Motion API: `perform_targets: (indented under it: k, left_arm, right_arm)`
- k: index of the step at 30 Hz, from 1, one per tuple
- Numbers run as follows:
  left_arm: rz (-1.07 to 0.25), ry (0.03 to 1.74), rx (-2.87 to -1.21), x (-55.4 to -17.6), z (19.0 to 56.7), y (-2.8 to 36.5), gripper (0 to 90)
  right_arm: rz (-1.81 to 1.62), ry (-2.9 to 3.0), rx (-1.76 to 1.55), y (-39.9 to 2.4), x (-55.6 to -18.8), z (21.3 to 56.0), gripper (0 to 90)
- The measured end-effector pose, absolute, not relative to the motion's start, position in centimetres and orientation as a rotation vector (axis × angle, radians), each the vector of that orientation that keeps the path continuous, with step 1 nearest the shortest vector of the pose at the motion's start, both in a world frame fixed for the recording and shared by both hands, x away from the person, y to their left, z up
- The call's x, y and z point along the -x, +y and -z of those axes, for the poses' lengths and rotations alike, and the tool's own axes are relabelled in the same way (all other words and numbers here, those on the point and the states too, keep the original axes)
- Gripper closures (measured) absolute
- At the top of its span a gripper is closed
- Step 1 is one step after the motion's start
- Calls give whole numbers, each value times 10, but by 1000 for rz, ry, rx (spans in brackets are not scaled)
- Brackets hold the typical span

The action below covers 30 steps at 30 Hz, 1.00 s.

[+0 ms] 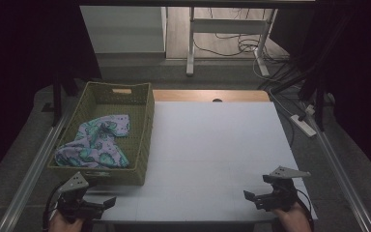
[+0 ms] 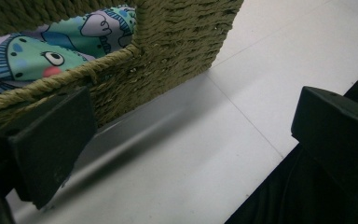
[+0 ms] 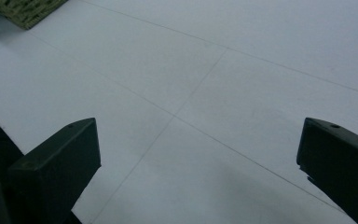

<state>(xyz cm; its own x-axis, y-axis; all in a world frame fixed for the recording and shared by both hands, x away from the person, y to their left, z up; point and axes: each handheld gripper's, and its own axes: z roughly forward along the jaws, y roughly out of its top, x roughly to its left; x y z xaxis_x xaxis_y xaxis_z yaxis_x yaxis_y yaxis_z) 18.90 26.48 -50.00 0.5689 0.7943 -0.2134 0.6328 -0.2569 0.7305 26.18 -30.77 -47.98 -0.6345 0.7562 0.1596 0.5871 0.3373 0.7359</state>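
A green woven basket (image 1: 144, 126) stands at the table's left side, and a crumpled cloth (image 1: 96, 142) printed with teal cartoon creatures lies in it. My left gripper (image 1: 104, 205) hovers at the near left table edge, just in front of the basket's near corner (image 2: 186, 42), with its jaws wide apart and nothing between them. The cloth (image 2: 37, 56) shows over the basket rim in the left gripper view. My right gripper (image 1: 255, 199) rests low over the near right of the white tabletop (image 3: 205, 93), open and empty.
The white tabletop (image 1: 212, 145) spreads between basket and right edge, with a wooden strip (image 1: 207, 95) at its far side. Metal rails (image 1: 29, 169) run along both sides. Beyond the table stand a white desk frame (image 1: 222, 29), cables and a power strip (image 1: 303, 123) on the floor.
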Motion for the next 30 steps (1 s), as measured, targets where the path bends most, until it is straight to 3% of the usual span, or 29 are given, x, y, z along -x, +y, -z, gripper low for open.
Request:
perform_targets:
  k: [30]
  left_arm:
    - [-260, 1130, -1986, -189, 499, 264, 0]
  right_arm:
    - [-1171, 2447, -1187, -305, -263, 481, 0]
